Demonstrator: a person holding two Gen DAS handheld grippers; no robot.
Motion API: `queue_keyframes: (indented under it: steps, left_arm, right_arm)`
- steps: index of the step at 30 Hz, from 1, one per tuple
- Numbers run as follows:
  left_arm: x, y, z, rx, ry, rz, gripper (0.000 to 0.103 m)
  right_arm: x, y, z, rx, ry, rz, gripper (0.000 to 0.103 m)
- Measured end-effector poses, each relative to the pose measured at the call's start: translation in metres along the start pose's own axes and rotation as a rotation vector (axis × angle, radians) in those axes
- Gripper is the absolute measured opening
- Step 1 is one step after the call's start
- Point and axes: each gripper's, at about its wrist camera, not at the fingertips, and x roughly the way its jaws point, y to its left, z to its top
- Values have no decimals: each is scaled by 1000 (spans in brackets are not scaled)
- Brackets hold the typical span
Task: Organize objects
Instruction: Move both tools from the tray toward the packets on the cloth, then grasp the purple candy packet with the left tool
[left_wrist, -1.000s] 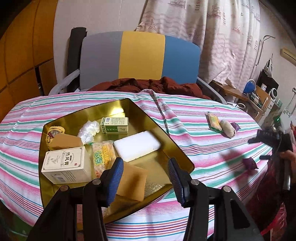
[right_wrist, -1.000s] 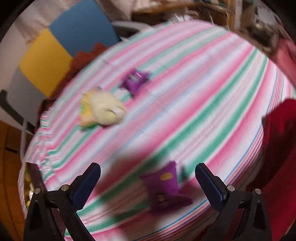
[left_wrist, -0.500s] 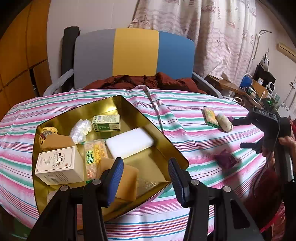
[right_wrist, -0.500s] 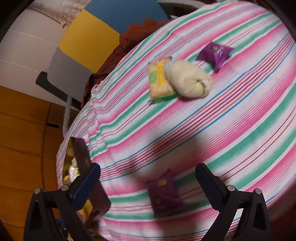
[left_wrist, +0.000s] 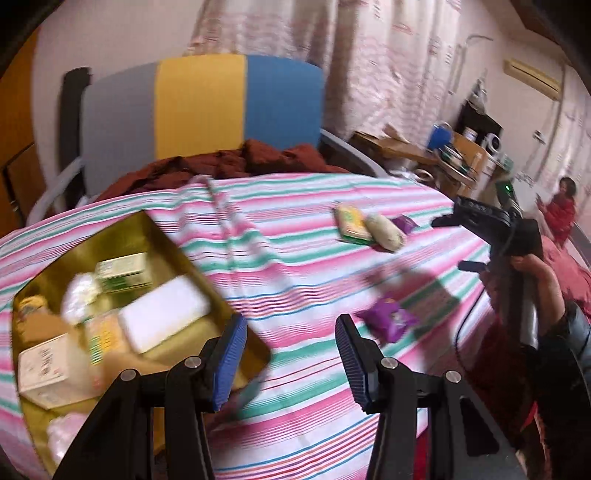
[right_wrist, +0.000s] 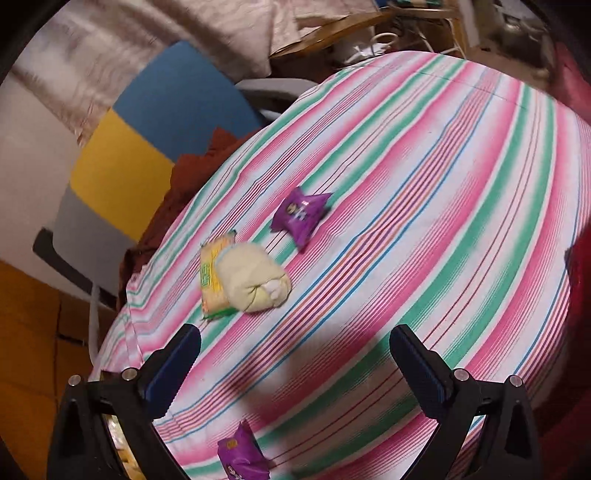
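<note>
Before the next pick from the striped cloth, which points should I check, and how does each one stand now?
1. Right gripper open and empty: ok.
2. Left gripper open and empty: ok.
3. Loose things left to tidy: not ok. Near purple packet, far purple packet, yellow packet and cream bundle lie on the cloth, outside the tray.
4. Bundle apart from yellow packet: not ok, it overlaps it.
5. Room in the tray: cannot tell, view blurred.
6. Near purple packet between the right fingers: not ok, it lies below them at the frame edge.
</note>
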Motion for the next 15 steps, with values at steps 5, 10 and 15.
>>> queue_keyframes:
  steps: [5,10,15]
  left_arm:
    - [31,-36,8,65,66,-80,50]
    - [67,-61,10,73,149,-152,50]
    - [102,-70,13,-6,233,-202,50]
  right_arm:
    - [1,-4,2,30,5,46,103]
    - [5,0,-2,31,26,80,103]
    - [5,4,-4,17,34,102,103]
